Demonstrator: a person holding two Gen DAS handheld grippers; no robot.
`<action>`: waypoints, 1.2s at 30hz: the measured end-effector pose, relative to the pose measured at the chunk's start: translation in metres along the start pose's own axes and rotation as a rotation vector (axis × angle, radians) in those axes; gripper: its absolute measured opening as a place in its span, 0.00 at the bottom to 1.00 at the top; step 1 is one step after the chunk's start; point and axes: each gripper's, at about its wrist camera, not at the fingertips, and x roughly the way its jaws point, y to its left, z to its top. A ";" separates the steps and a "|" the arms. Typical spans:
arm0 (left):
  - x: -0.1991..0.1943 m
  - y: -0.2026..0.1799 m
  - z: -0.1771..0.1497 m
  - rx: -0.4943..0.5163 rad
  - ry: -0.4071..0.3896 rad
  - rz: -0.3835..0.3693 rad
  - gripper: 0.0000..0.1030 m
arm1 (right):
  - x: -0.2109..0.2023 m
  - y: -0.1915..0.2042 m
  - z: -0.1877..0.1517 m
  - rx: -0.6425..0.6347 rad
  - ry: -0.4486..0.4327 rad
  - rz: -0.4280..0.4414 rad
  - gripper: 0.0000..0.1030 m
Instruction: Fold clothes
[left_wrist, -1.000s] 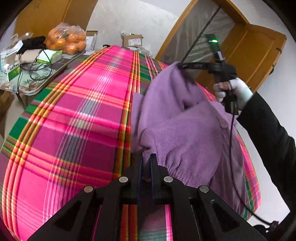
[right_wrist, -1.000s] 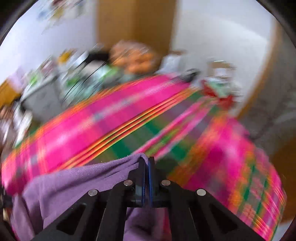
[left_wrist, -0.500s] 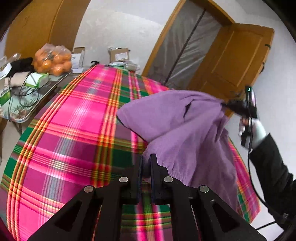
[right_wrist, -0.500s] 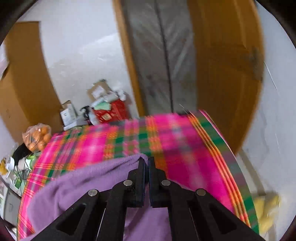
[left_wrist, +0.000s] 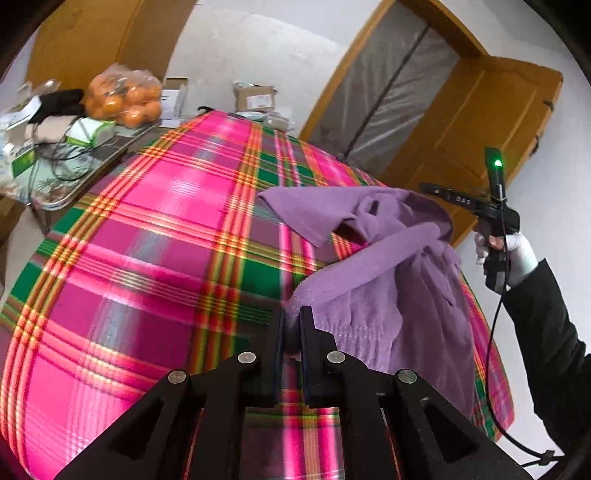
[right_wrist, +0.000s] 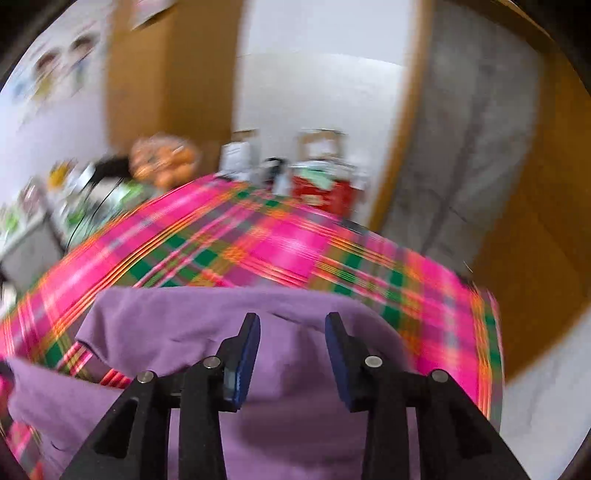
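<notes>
A purple garment (left_wrist: 388, 266) lies bunched on the right part of the pink plaid tablecloth (left_wrist: 166, 229). My left gripper (left_wrist: 291, 325) is shut on the garment's stitched hem near the table's front. In the left wrist view my right gripper (left_wrist: 436, 190) hovers just past the garment's far right fold, held by a white-gloved hand (left_wrist: 517, 251). In the blurred right wrist view the right gripper (right_wrist: 291, 321) has its jaws opening. The purple garment (right_wrist: 207, 325) spreads below them, and the blue pads do not press on it.
A bag of oranges (left_wrist: 123, 98) and a cluttered side table (left_wrist: 55, 147) stand at the far left. Cardboard boxes (left_wrist: 255, 96) sit beyond the table's far end. A wooden door (left_wrist: 491, 122) is at the right, behind the person's dark sleeve (left_wrist: 546, 332).
My right gripper swung the garment's corner to the right, then opened and let it go; the fabric now sags onto the table. The left gripper keeps its grip on the hem.
</notes>
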 end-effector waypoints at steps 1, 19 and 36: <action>-0.003 0.004 0.000 -0.009 -0.007 0.011 0.08 | 0.006 0.012 0.005 -0.032 0.017 0.025 0.40; -0.061 0.083 0.062 -0.091 -0.207 0.262 0.00 | 0.030 0.092 0.014 -0.105 0.051 0.172 0.42; -0.045 0.045 -0.028 -0.114 -0.034 0.135 0.01 | -0.022 0.261 -0.023 -0.505 0.050 0.507 0.50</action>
